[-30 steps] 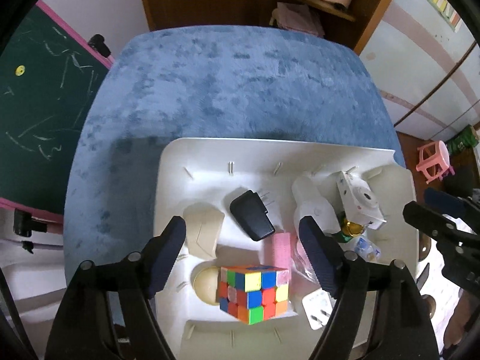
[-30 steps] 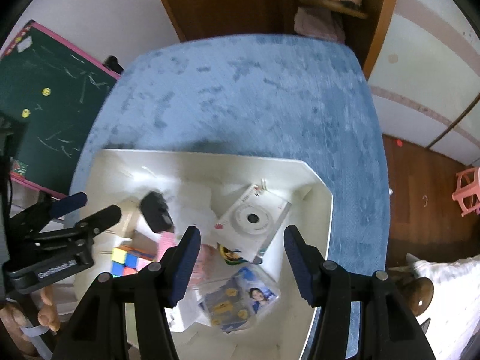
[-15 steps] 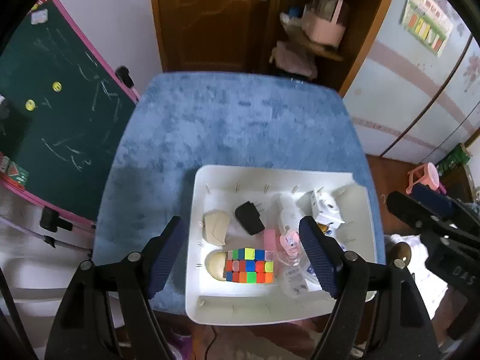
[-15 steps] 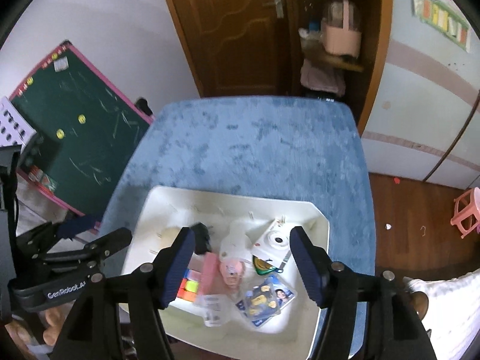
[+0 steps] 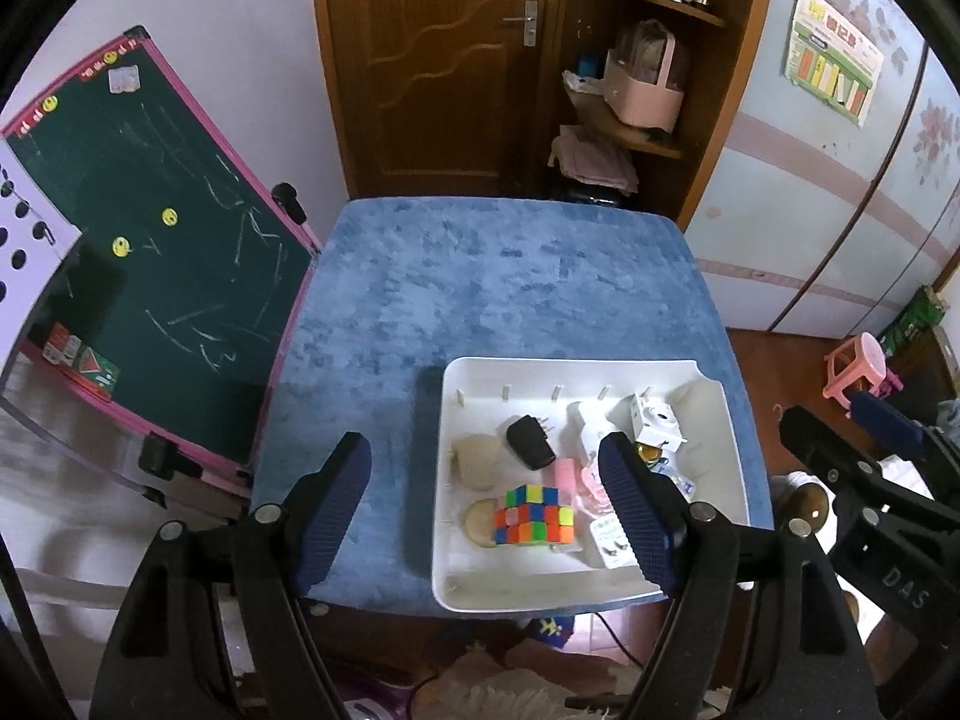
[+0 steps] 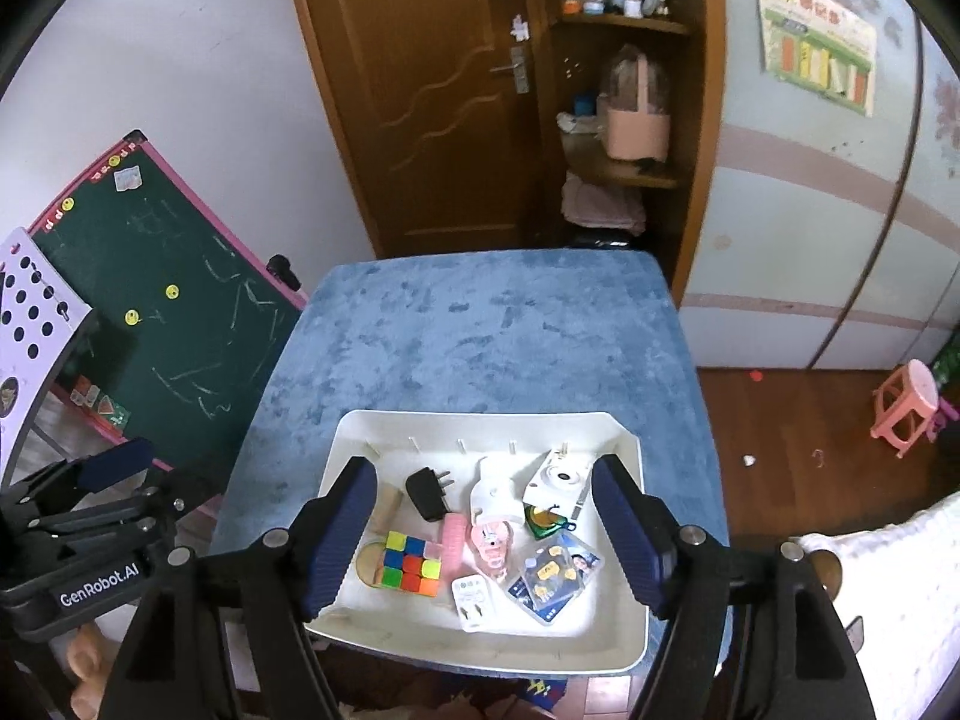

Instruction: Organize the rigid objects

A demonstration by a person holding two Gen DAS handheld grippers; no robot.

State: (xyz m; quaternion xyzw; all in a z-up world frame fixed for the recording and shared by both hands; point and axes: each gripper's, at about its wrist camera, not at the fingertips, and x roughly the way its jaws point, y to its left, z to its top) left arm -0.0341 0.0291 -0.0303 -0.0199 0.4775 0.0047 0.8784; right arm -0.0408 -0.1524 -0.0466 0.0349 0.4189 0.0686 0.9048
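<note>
A white tray (image 5: 594,591) (image 6: 480,420) sits at the near edge of a blue-covered table (image 5: 498,288) (image 6: 480,324). In it lie a colour cube (image 5: 533,514) (image 6: 411,563), a black plug adapter (image 5: 530,441) (image 6: 427,492), a white instant camera (image 5: 657,420) (image 6: 558,480), a pink block (image 6: 451,542), a card pack (image 6: 552,573), a white charger (image 6: 474,594) and wooden pieces (image 5: 477,462). High above the tray, my left gripper (image 5: 486,507) stands open and empty. My right gripper (image 6: 483,534) hangs above it too, its jaws opening with nothing between them.
A green chalkboard with a pink frame (image 5: 156,252) (image 6: 156,312) leans at the table's left. Behind stand a wooden door (image 5: 432,60) and shelves with a pink basket (image 5: 645,90). A pink stool (image 6: 906,405) stands on the floor at right.
Both grippers have risen and pulled back, so the tray looks smaller and the room shows. The right gripper's jaws stand wider than before. Nothing in the tray has moved.
</note>
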